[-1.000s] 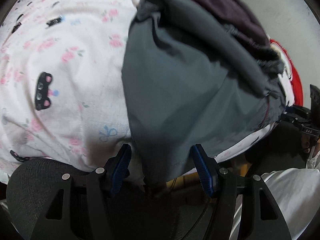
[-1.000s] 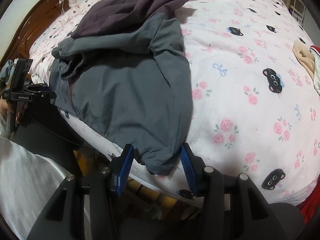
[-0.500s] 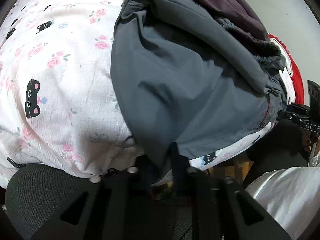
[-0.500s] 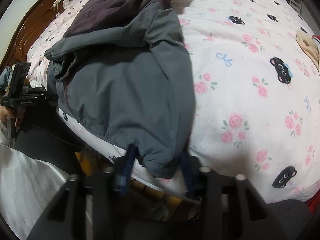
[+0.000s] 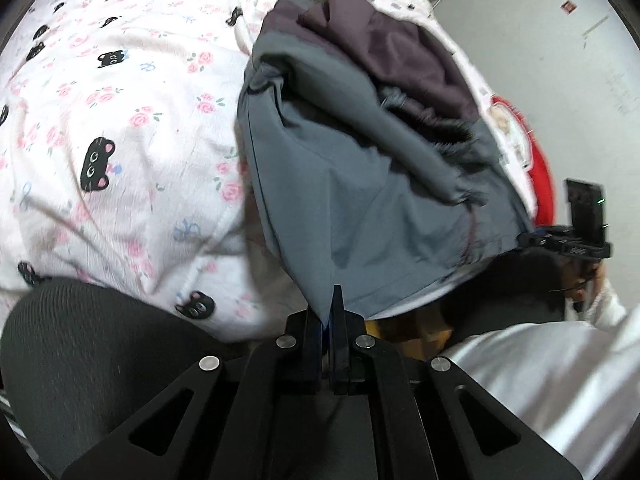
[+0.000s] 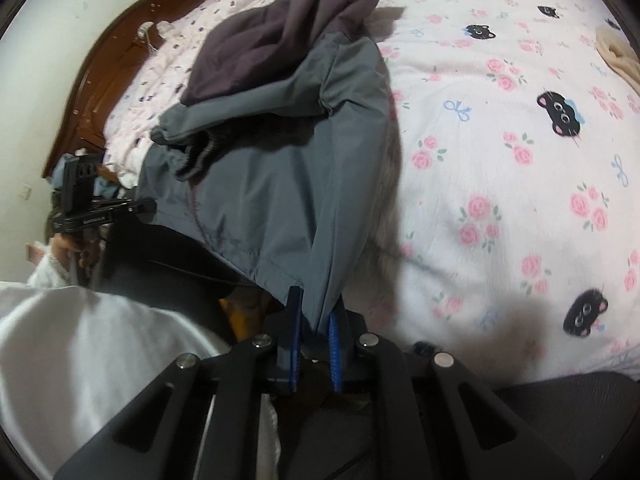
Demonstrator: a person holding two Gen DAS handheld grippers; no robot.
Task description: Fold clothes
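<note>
Two corners of the grey trousers [image 5: 360, 200] at the bed's [image 5: 120, 120] edge: my left tool [image 5: 327, 312] pinches one, my right tool [image 6: 316, 320] is closing on the other.

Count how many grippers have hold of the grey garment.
2. The left gripper is shut on one near corner of the grey garment. The right gripper is closing on the other near corner, with cloth pinched between its jaws.

1 grey garment [image 5: 360, 200], 1 purple garment [image 5: 384, 48], 2 grippers.
</note>
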